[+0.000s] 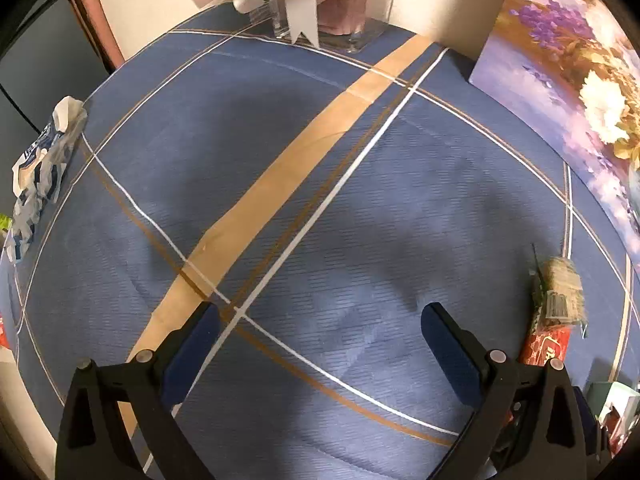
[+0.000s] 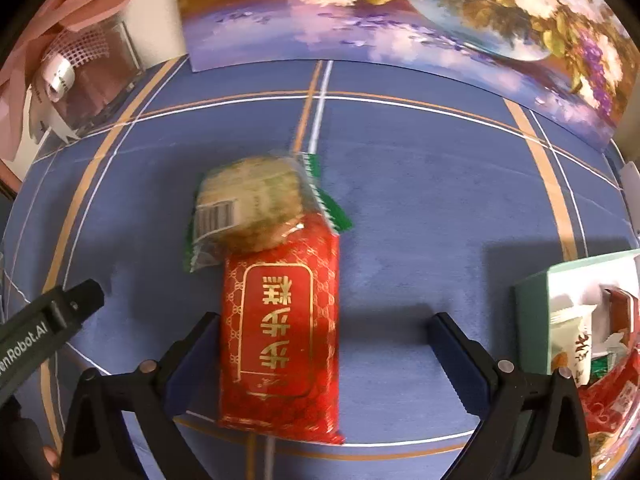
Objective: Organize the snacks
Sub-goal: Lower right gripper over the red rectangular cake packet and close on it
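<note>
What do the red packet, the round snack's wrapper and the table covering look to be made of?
Red packet: likely glossy plastic film or foil, judging by its sheen, gold print and crimped end.
Round snack's wrapper: clear plastic film, since the biscuit shows through, with green serrated edges and a barcode label.
Table covering: probably woven cloth, matte blue with fine ribbing and printed stripes.
</note>
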A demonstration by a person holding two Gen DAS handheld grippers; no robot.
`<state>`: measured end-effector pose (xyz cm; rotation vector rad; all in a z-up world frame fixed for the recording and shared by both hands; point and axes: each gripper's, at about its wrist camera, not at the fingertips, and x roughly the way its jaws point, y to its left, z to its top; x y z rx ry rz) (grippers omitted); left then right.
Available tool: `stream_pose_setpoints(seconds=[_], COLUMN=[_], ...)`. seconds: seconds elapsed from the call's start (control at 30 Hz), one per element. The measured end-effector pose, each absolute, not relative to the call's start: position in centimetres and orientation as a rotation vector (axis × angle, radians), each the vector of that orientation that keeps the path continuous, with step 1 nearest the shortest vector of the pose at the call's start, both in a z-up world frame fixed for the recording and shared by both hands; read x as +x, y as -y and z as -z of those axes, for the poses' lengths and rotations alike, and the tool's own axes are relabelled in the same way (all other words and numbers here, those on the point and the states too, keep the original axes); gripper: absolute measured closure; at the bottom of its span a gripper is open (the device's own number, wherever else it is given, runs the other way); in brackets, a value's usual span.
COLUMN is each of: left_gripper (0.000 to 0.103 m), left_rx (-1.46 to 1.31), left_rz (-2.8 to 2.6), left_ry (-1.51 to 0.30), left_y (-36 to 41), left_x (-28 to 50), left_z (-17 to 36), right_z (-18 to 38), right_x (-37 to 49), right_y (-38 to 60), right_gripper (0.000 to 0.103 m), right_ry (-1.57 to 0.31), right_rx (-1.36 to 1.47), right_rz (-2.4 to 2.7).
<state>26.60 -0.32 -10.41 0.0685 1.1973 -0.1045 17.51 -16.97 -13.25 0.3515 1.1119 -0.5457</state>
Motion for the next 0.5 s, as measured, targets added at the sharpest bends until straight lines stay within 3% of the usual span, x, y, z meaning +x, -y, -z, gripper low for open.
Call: stream_pose_setpoints(seconds=[0.33,0.5], left_gripper=[0.003,0.003], left_rx=[0.085,0.078], left_rz=[0.154,0.178], left_ry=[-1.185,-1.182], left_y=[1.9,2.6], left_x=[25.5,25.0], left_z=[9.9,9.5], right_z=[12.4,12.2], right_x=[16.4,15.8], right_y=[18.2,17.8], right_gripper=[0.038,0.046], right_ry=[-1.087,-1.074], right_rx=[0.339,0.314], right_rz=[0.546,0.528])
